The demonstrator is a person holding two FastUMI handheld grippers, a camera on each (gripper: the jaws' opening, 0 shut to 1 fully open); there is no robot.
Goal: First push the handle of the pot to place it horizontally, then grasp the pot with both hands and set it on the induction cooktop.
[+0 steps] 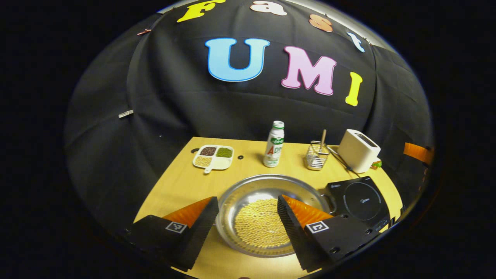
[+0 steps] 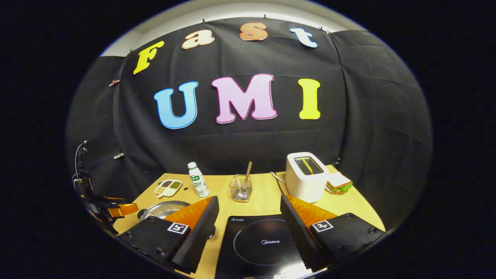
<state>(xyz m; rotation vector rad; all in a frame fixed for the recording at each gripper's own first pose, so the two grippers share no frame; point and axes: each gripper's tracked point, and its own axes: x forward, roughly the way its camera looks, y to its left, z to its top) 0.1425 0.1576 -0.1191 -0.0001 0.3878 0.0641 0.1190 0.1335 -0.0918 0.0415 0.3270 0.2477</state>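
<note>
A shallow steel pot [image 1: 248, 190] holding yellow beans sits on the wooden table, front and centre in the left gripper view. One small side handle [image 1: 328, 201] points right, toward the black induction cooktop [image 1: 362, 201] that touches or nearly touches it. My left gripper [image 1: 247, 201] is open above the pot's near side, one finger on each side of the beans. In the right gripper view, my right gripper [image 2: 249, 200] is open over the cooktop [image 2: 263, 242] with nothing between its fingers. There the pot [image 2: 162, 209] lies to the left, partly hidden by a finger.
Along the back of the table stand a divided dish of grains [image 1: 214, 157], a white bottle [image 1: 274, 144], a wire basket with a utensil [image 1: 317, 157] and a white toaster [image 1: 358, 150]. A sandwich [image 2: 338, 182] lies beside the toaster. The table's front edge is close.
</note>
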